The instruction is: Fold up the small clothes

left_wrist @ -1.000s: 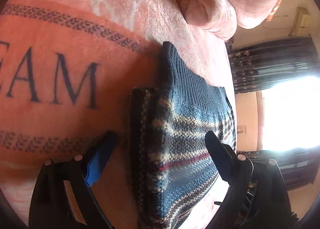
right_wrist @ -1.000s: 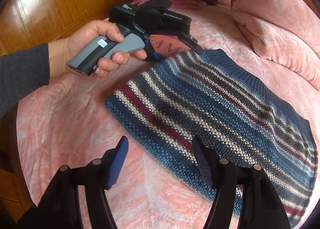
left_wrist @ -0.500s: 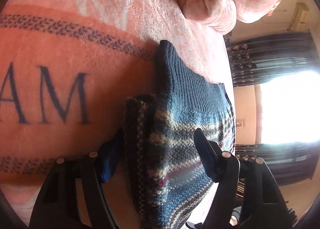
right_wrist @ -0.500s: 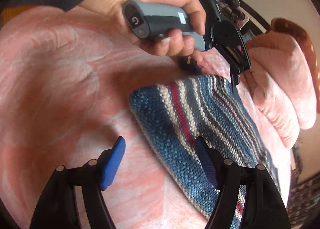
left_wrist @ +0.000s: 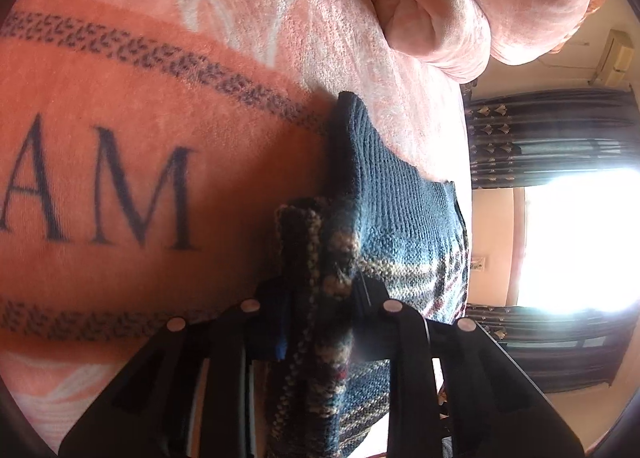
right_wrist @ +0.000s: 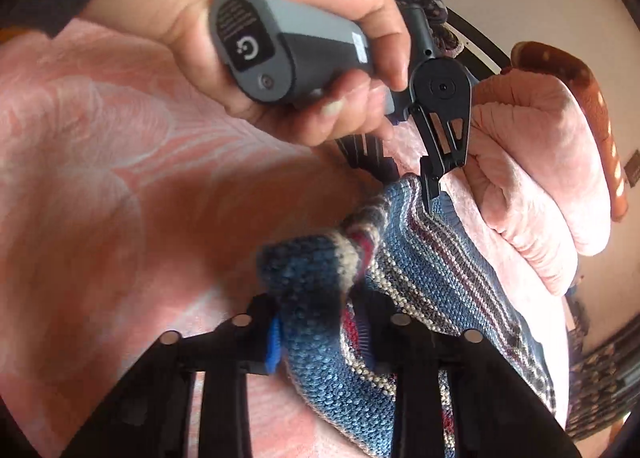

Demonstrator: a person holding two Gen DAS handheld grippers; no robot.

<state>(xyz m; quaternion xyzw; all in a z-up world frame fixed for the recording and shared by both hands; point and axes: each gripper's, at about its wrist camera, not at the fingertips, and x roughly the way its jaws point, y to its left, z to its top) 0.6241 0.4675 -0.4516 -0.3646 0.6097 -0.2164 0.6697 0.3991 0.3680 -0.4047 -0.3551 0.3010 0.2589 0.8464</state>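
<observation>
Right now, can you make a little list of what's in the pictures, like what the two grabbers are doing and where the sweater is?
Place: pink blanket on a bed
Clothing: striped knitted sweater, blue with cream and red stripes
Left gripper: shut on a bunched edge of the sweater
Right gripper: shut on another corner of the sweater
Hand: holds the left gripper's grey handle
Nearby: puffy pink quilt
Fold: not finished

Large dark serif letters "AM" printed on the pink blanket [left_wrist: 120,118] between two dark patterned bands, with part of another letter cut off at the left edge. White power symbol on the handle end [right_wrist: 250,48] of the left tool; small print above it unreadable.
</observation>
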